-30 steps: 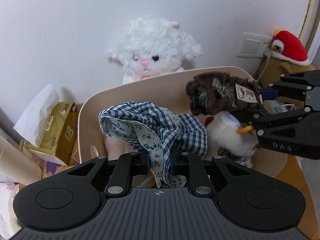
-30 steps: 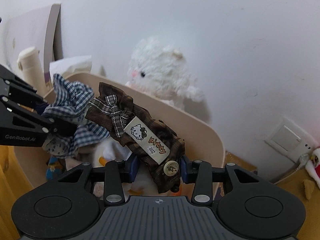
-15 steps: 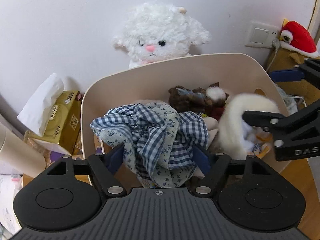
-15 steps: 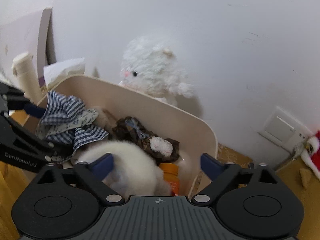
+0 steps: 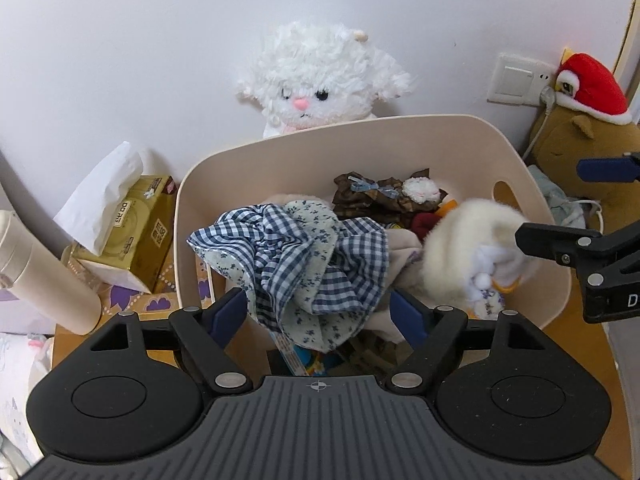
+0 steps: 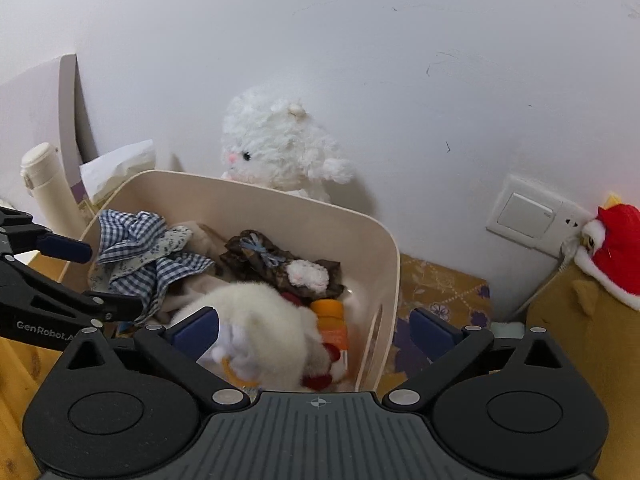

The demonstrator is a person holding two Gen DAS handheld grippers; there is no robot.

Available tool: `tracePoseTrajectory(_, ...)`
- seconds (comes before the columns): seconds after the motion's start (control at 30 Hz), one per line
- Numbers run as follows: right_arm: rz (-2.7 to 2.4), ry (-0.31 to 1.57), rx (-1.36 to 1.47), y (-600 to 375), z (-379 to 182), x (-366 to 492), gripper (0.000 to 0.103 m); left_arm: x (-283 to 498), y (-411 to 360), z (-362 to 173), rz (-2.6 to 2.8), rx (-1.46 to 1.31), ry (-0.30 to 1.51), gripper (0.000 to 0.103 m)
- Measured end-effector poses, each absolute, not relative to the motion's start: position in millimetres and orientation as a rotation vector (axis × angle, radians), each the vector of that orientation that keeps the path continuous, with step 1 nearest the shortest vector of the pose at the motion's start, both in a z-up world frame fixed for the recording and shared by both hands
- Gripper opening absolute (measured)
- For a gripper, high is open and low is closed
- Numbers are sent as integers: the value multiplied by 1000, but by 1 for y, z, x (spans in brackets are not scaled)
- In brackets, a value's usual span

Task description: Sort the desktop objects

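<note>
Left wrist view: left gripper (image 5: pixel 318 312) spread wide, empty, above gingham cloth (image 5: pixel 296 256) at 12 o'clock inside beige bin (image 5: pixel 520 184). Right gripper (image 6: pixel 314 330) likewise agape over brown plaid pouch (image 6: pixel 276 264).

The beige bin (image 5: pixel 516 152) is lying open from above, but its inside is crowded: the checked cloth (image 5: pixel 296 256) is heaping up at the left tool (image 5: pixel 320 312), whose fingers are standing wide with the cloth between them, and a white furry toy (image 6: pixel 264 328) is filling the near right corner under the spread right tool (image 6: pixel 316 328). The brown fabric piece (image 6: pixel 276 264) is lying toward the back wall. Behind the bin a white plush lamb (image 5: pixel 320 80) is blocking the wall side. To the left a tissue box (image 5: pixel 136 224) and a cream bottle (image 5: pixel 44 272) are crowding the worktop; to the right a brown plush with a red hat (image 5: pixel 588 128) is closing that side.
</note>
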State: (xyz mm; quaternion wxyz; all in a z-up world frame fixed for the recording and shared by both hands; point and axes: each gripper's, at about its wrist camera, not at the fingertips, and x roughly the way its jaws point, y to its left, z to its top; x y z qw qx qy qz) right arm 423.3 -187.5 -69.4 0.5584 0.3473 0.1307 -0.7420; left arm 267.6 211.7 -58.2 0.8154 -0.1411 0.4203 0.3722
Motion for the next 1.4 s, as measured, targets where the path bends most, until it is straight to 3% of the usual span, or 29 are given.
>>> tracePoseTrajectory(0.83,-1791,212,743,-43,2,499,103,192,87,11,823,-238,840,80)
tracePoseTrajectory(1.4,-1795,178,732,49,18,553,103,135,-15,42,812,-238,819,80)
